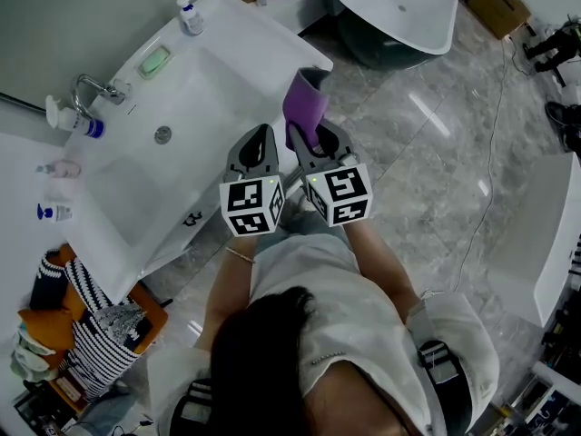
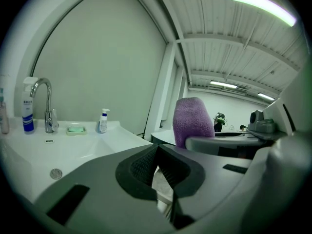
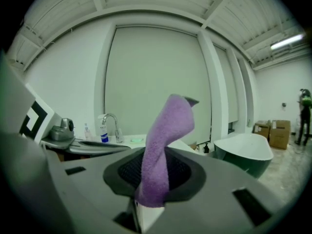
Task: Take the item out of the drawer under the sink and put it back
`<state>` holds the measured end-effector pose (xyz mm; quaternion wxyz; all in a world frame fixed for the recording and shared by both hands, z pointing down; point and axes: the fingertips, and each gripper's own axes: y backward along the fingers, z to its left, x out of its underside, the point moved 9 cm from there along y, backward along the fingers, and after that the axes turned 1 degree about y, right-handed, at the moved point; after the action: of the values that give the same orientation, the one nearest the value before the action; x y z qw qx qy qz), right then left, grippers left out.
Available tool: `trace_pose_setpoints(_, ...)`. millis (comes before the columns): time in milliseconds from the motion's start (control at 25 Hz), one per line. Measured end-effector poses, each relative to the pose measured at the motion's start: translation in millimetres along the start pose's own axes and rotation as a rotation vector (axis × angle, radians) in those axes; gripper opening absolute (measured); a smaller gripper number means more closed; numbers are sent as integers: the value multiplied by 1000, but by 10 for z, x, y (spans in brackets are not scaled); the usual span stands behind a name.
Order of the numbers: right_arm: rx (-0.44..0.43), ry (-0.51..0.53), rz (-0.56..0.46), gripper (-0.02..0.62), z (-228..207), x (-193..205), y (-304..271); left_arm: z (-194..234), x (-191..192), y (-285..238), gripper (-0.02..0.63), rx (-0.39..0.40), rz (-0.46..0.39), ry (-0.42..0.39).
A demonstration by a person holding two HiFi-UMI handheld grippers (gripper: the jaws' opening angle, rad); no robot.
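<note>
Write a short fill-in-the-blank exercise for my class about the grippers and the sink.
The right gripper is shut on a cloth coloured ____.
The left gripper has its jaws together and holds ____.
The soap bar on the rim of the sink is ____.
Missing words: purple; nothing; green.

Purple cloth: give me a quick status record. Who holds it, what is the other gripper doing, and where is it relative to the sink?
item: purple cloth, standing up out of the jaws
held by: right gripper, jaws shut on it
other gripper: left gripper, jaws together, nothing between them
position: held in the air near the corner of the white sink
drawer: not visible in any view
</note>
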<state>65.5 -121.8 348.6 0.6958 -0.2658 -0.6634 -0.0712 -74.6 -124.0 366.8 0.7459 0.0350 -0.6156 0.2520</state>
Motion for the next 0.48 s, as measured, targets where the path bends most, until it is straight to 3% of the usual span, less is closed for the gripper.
trace_pose_setpoints(480, 4, 14, 23, 98, 34, -9, -112, 85, -38, -68, 3, -11, -5, -16)
